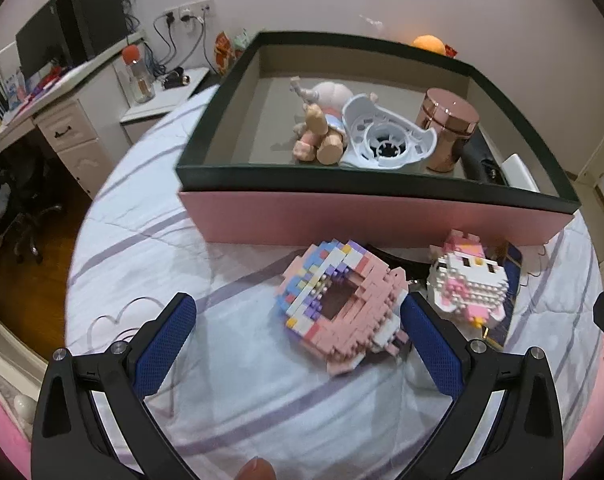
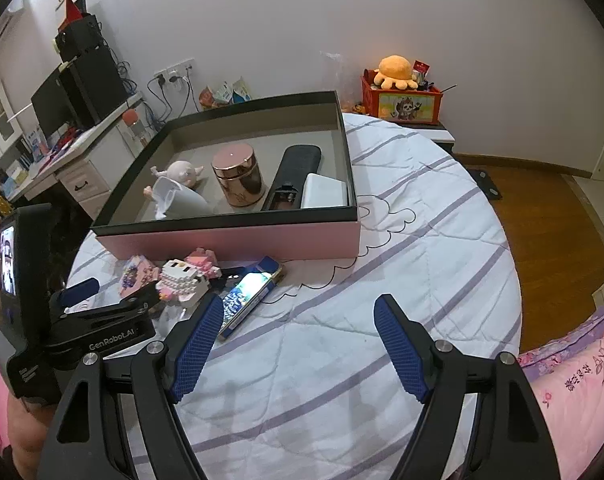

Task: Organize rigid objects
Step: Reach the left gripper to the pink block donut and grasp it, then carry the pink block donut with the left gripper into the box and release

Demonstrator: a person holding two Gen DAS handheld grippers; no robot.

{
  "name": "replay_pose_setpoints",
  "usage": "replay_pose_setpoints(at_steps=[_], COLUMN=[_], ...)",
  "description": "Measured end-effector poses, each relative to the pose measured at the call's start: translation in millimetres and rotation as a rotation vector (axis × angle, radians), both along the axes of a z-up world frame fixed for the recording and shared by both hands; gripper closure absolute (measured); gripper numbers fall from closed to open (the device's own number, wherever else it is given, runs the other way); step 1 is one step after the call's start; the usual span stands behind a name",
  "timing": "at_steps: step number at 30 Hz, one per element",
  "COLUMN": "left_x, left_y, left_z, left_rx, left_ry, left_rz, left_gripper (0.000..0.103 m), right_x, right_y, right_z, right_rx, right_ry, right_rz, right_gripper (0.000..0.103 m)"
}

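Note:
A pink box [image 1: 382,216] [image 2: 238,240] with a dark rim stands on the bed. Inside it lie a small doll [image 1: 322,120], a white plastic shell [image 1: 386,136], a rose-gold canister [image 1: 448,132] [image 2: 238,176], a black remote [image 2: 294,176] and a white block [image 2: 326,192]. In front of the box rest a pink brick-built ring [image 1: 338,312] [image 2: 136,274], a white-and-pink brick cat figure [image 1: 468,284] [image 2: 186,280] and a shiny dark flat case [image 2: 250,300]. My left gripper [image 1: 298,316] [image 2: 114,292] is open, with the brick ring just ahead between its fingertips, untouched. My right gripper [image 2: 298,312] is open over bare bedding.
The bed has a white quilt with purple stripes [image 2: 382,280]. A desk with a monitor [image 1: 42,44] and drawers stands to the left, wooden floor [image 2: 542,208] to the right. A red toy crate [image 2: 402,100] with an orange plush sits by the wall. A pink blanket [image 2: 574,392] lies at right.

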State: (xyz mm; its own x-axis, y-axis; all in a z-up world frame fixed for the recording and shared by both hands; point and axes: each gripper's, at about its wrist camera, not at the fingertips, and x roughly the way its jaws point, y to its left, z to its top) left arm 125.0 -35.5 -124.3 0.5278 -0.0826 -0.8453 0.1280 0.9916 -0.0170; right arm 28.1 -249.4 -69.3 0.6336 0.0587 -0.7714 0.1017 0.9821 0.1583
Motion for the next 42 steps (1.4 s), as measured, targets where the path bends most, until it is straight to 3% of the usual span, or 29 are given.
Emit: replay_pose_setpoints(at_steps=[6, 9, 11, 12, 28, 38, 42], left_x=[4.3, 1.0, -2.6, -3.6, -17.7, -21.5, -11.9], left_y=[-4.8, -6.6, -9.0, -10.5, 8.3, 11.1, 10.7], left_z=[-9.1, -7.1, -4.3, -2.9, 12.4, 71.6, 98.9], left_rx=[-0.011, -0.026, -0.034, -0.034, -0.051, -0.058, -0.036], left_ry=[0.003, 0.0, -0.001, -0.003, -0.022, -0.066, -0.128], left_rz=[-0.028, -0.056, -0.078, -0.086, -0.049, -0.06, -0.054], left_gripper=[0.009, 0.022, 0.038, 0.04, 0.04, 0.04, 0.04], right_x=[10.0, 11.5, 11.6, 11.2, 0.4, 6.4, 15.3], right_y=[-2.1, -2.2, -1.7, -1.2, -4.7, 1.2, 5.8], right_z=[-7.0, -8.6, -8.7, -8.8, -3.1, 5.0, 15.4], right_rx=[-0.002, 0.004, 0.005, 0.005, 0.01, 0.018, 0.02], right_ry=[0.02, 0.024, 0.023, 0.022, 0.005, -0.008, -0.031], right_rz=[-0.005, -0.005, -0.003, -0.002, -0.018, 0.004, 0.021], right_gripper=[0.024, 0.024, 0.024, 0.024, 0.024, 0.024, 0.024])
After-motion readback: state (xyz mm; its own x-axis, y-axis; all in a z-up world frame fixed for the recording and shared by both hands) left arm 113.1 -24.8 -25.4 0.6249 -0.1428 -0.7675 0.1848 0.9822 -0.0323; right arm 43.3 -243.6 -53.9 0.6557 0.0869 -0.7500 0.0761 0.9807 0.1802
